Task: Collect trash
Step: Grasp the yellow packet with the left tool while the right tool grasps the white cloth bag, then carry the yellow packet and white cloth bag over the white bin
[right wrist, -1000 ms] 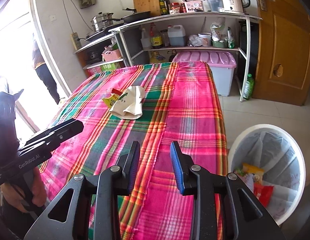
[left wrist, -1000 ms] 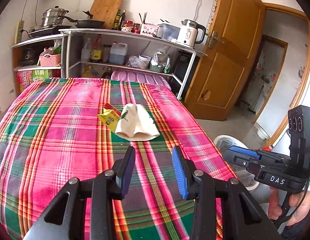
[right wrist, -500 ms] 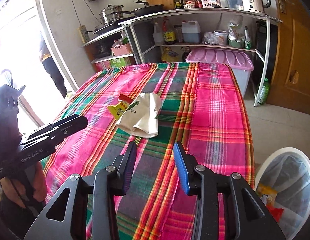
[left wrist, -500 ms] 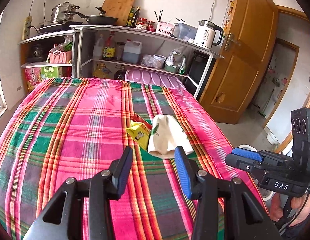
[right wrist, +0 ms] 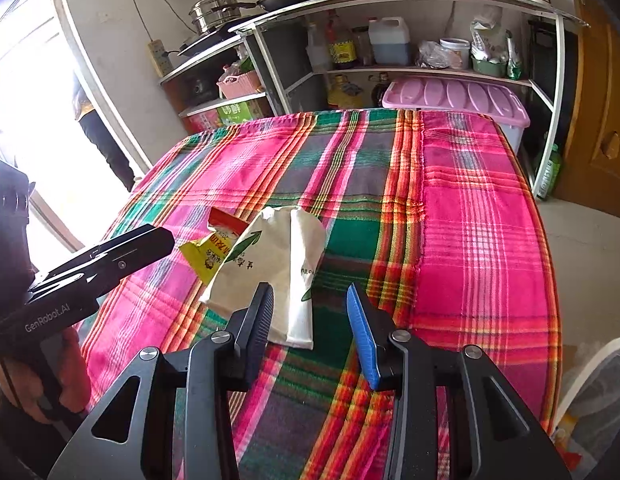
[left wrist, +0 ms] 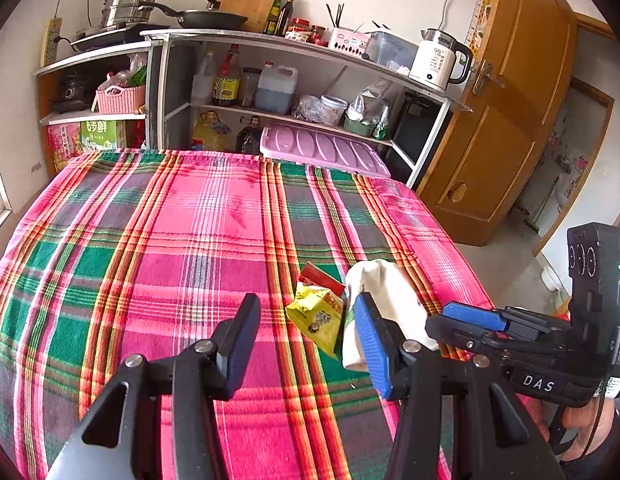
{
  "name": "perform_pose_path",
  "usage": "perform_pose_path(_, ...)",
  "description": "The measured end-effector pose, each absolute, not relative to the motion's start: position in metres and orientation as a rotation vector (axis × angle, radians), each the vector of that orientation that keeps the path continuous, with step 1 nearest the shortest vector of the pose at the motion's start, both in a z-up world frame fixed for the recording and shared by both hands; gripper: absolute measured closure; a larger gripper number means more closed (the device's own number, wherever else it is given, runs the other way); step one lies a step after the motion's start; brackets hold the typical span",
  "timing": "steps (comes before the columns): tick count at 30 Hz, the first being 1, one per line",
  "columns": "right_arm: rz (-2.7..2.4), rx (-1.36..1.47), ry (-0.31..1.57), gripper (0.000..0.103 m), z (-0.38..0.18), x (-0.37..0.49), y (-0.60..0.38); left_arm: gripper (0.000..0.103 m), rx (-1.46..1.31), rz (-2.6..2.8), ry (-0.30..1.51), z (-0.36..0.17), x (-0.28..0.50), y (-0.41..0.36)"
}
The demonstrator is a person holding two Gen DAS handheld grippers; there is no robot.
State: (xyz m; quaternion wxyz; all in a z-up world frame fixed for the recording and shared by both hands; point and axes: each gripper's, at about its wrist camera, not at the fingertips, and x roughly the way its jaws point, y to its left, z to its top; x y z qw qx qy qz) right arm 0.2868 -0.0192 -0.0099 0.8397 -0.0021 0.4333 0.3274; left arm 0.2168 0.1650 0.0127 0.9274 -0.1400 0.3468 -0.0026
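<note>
left gripper (left wrist: 306,332): jaws wide, closer to the trash than before
right gripper (right wrist: 310,320): jaws wide, moved in over the table
white bag (right wrist: 282,264): centre frame, on cloth
yellow wrapper (left wrist: 315,316): touching bag's left edge, low centre
bin (right wrist: 589,392): lower right corner

Pink-green plaid tablecloth (left wrist: 214,240), yellow wrapper (left wrist: 315,316)

Table under pink-green plaid cloth (left wrist: 214,240), white paper bag (right wrist: 278,264) touching yellow wrapper (left wrist: 315,316)
</note>
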Motion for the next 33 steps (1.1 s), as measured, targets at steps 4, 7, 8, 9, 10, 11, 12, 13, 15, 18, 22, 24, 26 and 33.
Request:
perform_pose_path(4, 0.7, 0.015, 0.946, 0.063, -0.019, 0.298, -0.013, 0.052, -0.284, -0.008, 0.729, 0.007, 0.226, 0.166)
perform_pose_path(7, 0.709, 0.013, 0.965, 0.063, -0.026, 0.302, -0.009, 0.051, -0.292, -0.011, 0.742, 0.003, 0.233, 0.168)
perform_pose_path(8, 0.712, 0.014, 0.966, 0.064, -0.027, 0.303, -0.008, 0.051, -0.294, -0.012, 0.745, 0.002, 0.235, 0.167)
perform_pose_path(9, 0.716, 0.016, 0.964, 0.074, -0.028, 0.303, -0.008, 0.05, -0.298, -0.014, 0.749, 0.0, 0.237, 0.167)
perform_pose_path(10, 0.721, 0.016, 0.964, 0.083, -0.028, 0.303, -0.008, 0.05, -0.302, -0.016, 0.753, -0.001, 0.24, 0.167)
perform_pose_path(11, 0.727, 0.018, 0.965, 0.085, -0.028, 0.303, -0.008, 0.05, -0.305, -0.018, 0.758, -0.003, 0.242, 0.167)
perform_pose_path(12, 0.73, 0.017, 0.962, 0.087, -0.027, 0.302, -0.009, 0.05, -0.309, -0.02, 0.764, -0.004, 0.245, 0.167)
perform_pose_path(13, 0.728, 0.01, 0.959, 0.088, -0.026, 0.3, -0.009, 0.05, -0.312, -0.023, 0.771, -0.005, 0.248, 0.166)
perform_pose_path(15, 0.724, 0.003, 0.954, 0.09, -0.025, 0.297, -0.012, 0.05, -0.311, -0.029, 0.781, -0.007, 0.252, 0.164)
perform_pose_path(18, 0.708, 0.013, 0.952, 0.091, -0.023, 0.294, -0.022, 0.049, -0.304, -0.036, 0.794, -0.01, 0.258, 0.158)
perform_pose_path(22, 0.684, 0.032, 0.945, 0.093, -0.018, 0.292, -0.038, 0.05, -0.302, -0.037, 0.82, -0.015, 0.264, 0.153)
perform_pose_path(24, 0.674, 0.042, 0.943, 0.094, -0.016, 0.29, -0.046, 0.05, -0.287, -0.03, 0.842, -0.019, 0.267, 0.149)
perform_pose_path(26, 0.664, 0.048, 0.939, 0.094, -0.014, 0.288, -0.053, 0.061, -0.281, -0.037, 0.846, -0.021, 0.267, 0.145)
perform_pose_path(33, 0.647, 0.077, 0.93, 0.095, -0.01, 0.279, -0.072, 0.066, -0.244, -0.062, 0.819, -0.013, 0.256, 0.127)
